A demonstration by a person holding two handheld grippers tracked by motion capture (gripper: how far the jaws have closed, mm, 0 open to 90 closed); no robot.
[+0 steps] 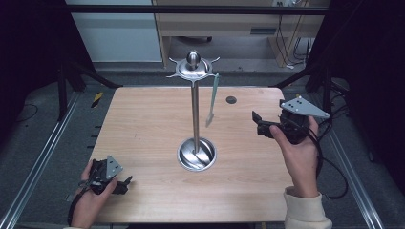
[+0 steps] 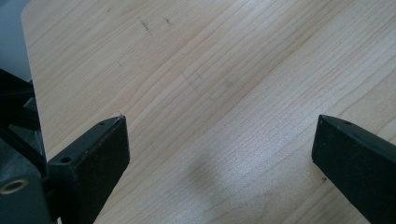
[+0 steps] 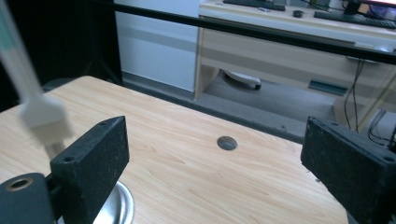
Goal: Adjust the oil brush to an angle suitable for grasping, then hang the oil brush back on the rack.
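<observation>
A steel rack [image 1: 195, 114] with a round base [image 1: 196, 154] and a hooked top disc stands in the middle of the wooden table [image 1: 143, 124]. A pale brush-like utensil [image 1: 213, 100] hangs from one hook on its right side. In the right gripper view the utensil [image 3: 35, 107] hangs blurred at the left, beyond the left jaw. My right gripper [image 1: 258, 123] is held above the table to the right of the rack, open [image 3: 215, 140], nothing between its jaws. My left gripper [image 1: 125, 185] rests low at the table's near left corner, open [image 2: 219, 135] over bare wood.
A small dark hole [image 1: 231, 99] sits in the table behind the utensil, also seen as a hole [image 3: 227, 143] between my right jaws. Black frame posts flank the table. A wooden desk [image 1: 215, 24] with cables stands beyond the far edge.
</observation>
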